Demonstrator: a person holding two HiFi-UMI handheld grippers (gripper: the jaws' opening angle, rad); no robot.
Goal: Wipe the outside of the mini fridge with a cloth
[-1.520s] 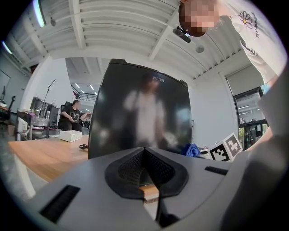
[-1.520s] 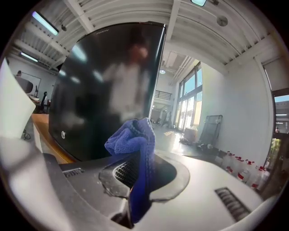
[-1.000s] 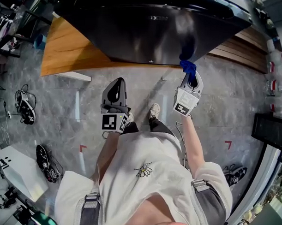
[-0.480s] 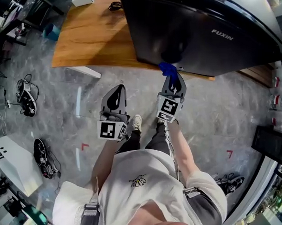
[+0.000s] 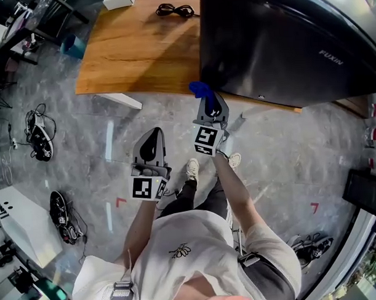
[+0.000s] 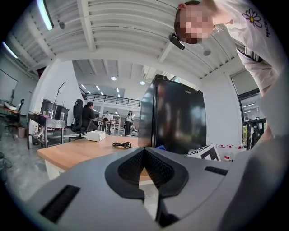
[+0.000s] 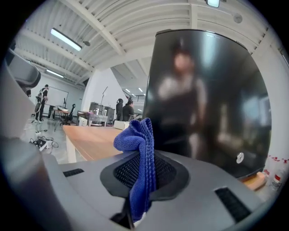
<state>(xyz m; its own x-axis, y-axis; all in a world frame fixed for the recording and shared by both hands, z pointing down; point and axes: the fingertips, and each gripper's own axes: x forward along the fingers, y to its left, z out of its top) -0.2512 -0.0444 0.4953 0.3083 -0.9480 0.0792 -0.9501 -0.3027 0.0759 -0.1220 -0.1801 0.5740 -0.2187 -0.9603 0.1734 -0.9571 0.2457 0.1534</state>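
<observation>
Head view: the black mini fridge (image 5: 277, 45) stands on a wooden table (image 5: 135, 50). The right gripper (image 5: 209, 105) holds a blue cloth (image 5: 200, 88) near its front corner, with the left gripper (image 5: 152, 138) lower and apart. Left gripper view: jaws pressed together, nothing between. Right gripper view: jaws pinch the cloth.

The fridge (image 5: 277, 45) is gleaming glossy black, mirroring the room. The cloth (image 7: 140, 149) is looking soft and ribbed, and the table (image 5: 135, 50) is showing smooth wood grain.
</observation>
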